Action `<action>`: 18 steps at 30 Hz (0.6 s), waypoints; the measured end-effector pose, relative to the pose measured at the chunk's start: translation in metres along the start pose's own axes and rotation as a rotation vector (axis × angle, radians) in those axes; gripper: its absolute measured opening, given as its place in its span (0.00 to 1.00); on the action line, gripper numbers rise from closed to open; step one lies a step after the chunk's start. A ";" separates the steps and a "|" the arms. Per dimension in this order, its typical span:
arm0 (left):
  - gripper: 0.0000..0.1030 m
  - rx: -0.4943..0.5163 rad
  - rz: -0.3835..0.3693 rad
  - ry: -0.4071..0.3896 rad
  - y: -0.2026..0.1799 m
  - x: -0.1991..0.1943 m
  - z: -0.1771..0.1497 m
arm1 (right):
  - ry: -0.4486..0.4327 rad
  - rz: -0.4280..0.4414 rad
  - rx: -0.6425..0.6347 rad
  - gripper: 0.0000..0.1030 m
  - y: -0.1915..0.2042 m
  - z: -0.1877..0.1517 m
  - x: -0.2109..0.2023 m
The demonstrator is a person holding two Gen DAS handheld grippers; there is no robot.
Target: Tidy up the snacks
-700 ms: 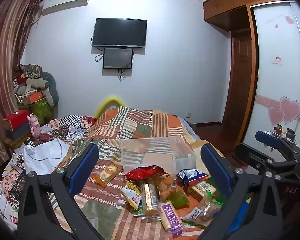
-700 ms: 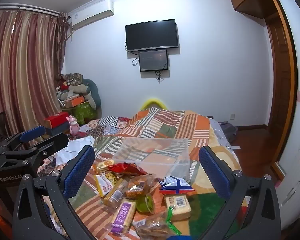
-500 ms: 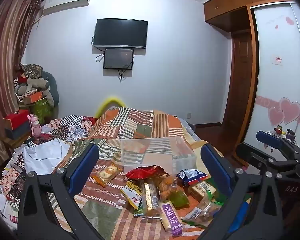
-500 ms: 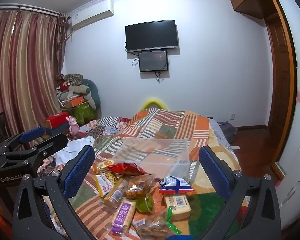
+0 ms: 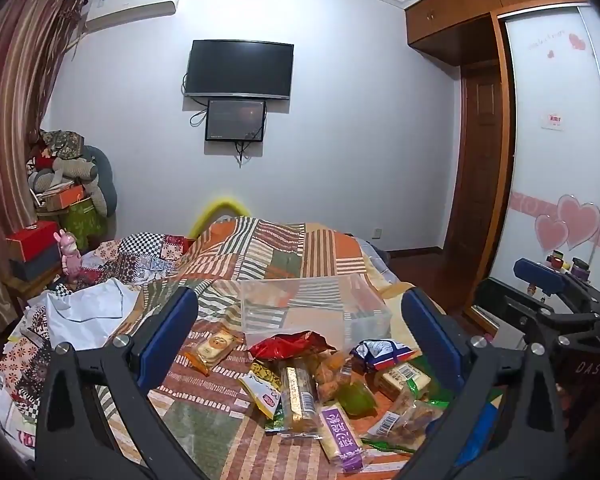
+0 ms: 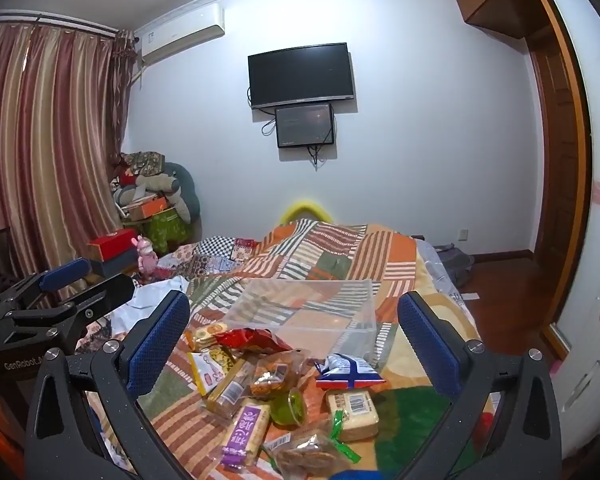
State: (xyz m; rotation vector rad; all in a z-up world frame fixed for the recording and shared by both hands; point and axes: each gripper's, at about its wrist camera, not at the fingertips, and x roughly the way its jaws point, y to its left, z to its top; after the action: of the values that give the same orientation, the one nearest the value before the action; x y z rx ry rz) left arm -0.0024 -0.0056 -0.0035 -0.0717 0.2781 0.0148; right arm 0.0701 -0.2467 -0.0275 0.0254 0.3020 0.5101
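The left gripper [image 5: 300, 332] stood with its jaws spread as wide as they go, holding nothing and touching nothing — its blue pads [image 5: 168, 336] hung in the air above the patchwork bedspread [image 5: 284, 248]. The right gripper [image 6: 294, 336] was the same: jaws fully apart, empty, clear of everything below.

The snacks lay in a loose heap on the bedspread, below and ahead of both grippers and framed between their fingers in each view. A red crinkled bag [image 5: 292, 346] sat at the far edge of the heap, touching the near wall of a clear plastic box [image 5: 312, 304], which stood on the bed just beyond the pile. A round biscuit packet [image 5: 216, 346] lay to the left of the red bag, a little apart from the rest. Nearer lay a purple-labelled cake bar [image 5: 340, 436], a long brown-wrapped bar [image 5: 298, 396], a green jelly cup [image 5: 354, 396], a blue, white and red packet [image 5: 382, 354] and a pale wrapped cake with a barcode [image 5: 404, 376].

In the left wrist view the right gripper showed at the right edge; in the right wrist view the left gripper [image 6: 64, 276] showed at the left edge — the two were side by side, with the heap in front of both.
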 end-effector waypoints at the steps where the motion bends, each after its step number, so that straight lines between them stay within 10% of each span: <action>1: 1.00 0.000 0.000 0.000 0.000 0.001 0.000 | 0.000 0.001 0.000 1.00 0.000 0.000 0.000; 18: 1.00 0.000 -0.003 -0.002 0.003 -0.001 -0.001 | -0.004 0.002 0.008 1.00 -0.001 -0.001 0.000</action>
State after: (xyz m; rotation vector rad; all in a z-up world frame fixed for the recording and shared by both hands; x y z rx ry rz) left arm -0.0040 -0.0028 -0.0038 -0.0725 0.2757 0.0116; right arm 0.0701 -0.2477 -0.0283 0.0344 0.2997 0.5107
